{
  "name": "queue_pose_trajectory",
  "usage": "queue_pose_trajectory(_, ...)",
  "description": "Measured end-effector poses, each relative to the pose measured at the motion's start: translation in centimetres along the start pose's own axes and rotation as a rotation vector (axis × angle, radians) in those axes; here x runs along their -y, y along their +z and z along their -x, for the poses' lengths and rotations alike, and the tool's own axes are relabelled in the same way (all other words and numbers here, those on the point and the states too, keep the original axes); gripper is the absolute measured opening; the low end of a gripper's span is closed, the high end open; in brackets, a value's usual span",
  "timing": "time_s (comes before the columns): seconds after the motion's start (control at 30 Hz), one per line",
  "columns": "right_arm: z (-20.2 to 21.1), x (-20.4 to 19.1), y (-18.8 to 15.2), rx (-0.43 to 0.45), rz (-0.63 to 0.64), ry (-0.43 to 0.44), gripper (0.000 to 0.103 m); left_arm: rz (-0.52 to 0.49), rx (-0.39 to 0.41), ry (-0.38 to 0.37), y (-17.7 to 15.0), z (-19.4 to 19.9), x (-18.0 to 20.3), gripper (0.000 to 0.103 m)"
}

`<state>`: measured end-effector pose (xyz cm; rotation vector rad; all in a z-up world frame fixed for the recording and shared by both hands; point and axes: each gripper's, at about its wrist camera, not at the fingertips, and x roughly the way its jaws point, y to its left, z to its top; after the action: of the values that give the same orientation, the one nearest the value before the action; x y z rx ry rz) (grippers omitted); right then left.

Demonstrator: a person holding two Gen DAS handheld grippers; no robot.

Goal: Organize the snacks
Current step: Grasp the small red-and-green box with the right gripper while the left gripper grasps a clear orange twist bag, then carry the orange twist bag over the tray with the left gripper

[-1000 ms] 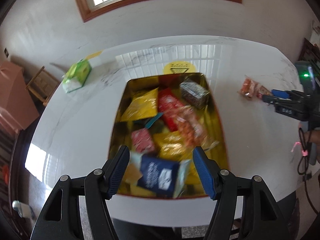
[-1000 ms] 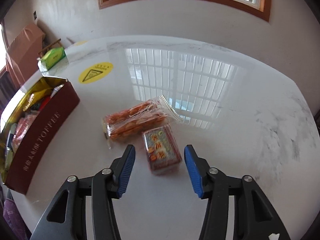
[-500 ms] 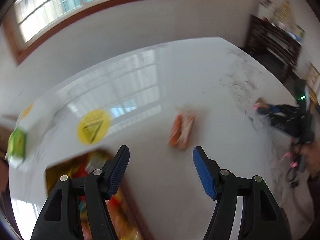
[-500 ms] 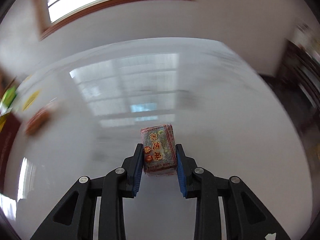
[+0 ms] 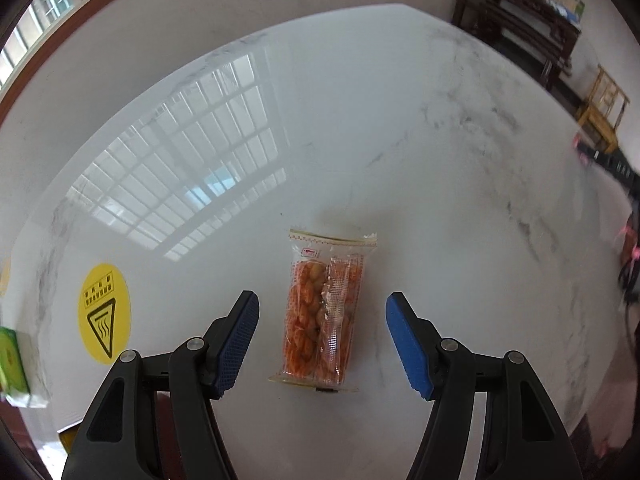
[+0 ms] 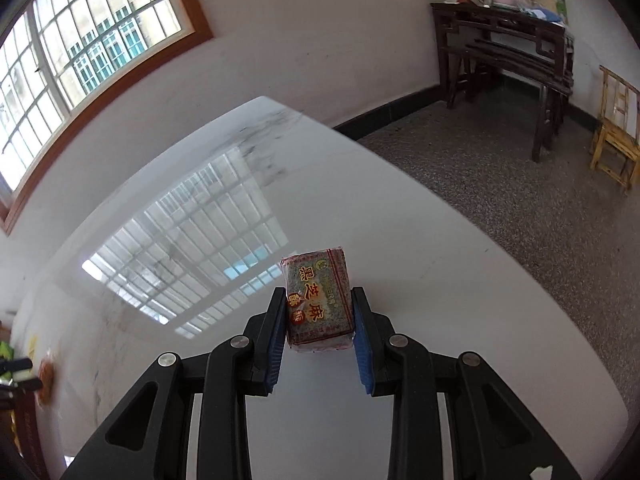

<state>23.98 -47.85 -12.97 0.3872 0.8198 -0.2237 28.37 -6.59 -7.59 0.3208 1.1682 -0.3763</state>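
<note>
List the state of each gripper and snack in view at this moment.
left gripper: open, straddling the orange snack packet without touching it.
orange snack packet: sealed, lying flat on the table.
right gripper: shut on the sesame snack block.
sesame snack block: wrapped, clamped by its sides.

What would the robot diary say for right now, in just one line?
left claw: open over orange snack packet | right claw: shut on sesame cake pack, off the marble table | step: collecting snacks

Small rectangular clear-wrapped dark sesame block (image 6: 319,303): red characters 黑芝麻. Round yellow sticker (image 5: 104,313) on white marble table (image 5: 440,160): triangle heat sign; text above illegible.
</note>
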Motion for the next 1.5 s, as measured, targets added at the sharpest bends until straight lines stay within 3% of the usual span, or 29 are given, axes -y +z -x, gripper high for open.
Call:
queue_pose_trajectory(0.1,0.2,0.1,0.0,0.001,-0.006,0.002,0.028,0.003,-0.016,0.008,-0.1,-1.1,0.3,0.065)
queue_pose_trajectory(0.17,0.1,0.0,0.2,-0.001,-0.006,0.007,0.028,0.033,-0.050,-0.011,-0.5,-2.1,-0.1,0.042)
queue_pose_trajectory(0.2,0.1,-0.1,0.2,-0.002,-0.005,0.009,0.028,0.055,-0.024,-0.043,-0.7,-2.0,-0.2,0.038)
queue_pose_trajectory(0.5,0.0,-0.5,0.1,-0.006,0.002,0.005,0.028,0.163,0.016,0.015,-3.6,-1.8,1.7,0.038)
queue_pose_trajectory(0.73,-0.1,-0.7,0.3,-0.009,0.011,-0.006,0.029,0.256,0.154,0.062,-7.6,4.0,3.1,0.038)
queue_pose_trajectory(0.87,-0.2,-0.8,0.3,-0.010,0.019,-0.014,0.029,0.324,0.180,0.081,-9.5,6.5,2.8,0.038)
queue_pose_trajectory(1.27,-0.5,-2.9,0.1,-0.026,0.106,-0.077,0.029,0.515,0.179,0.205,-18.8,11.7,-2.3,0.038)
queue_pose_trajectory(1.5,-0.3,-3.8,-0.4,-0.028,0.116,-0.082,0.030,0.589,0.172,0.281,-22.6,12.6,-5.4,0.038)
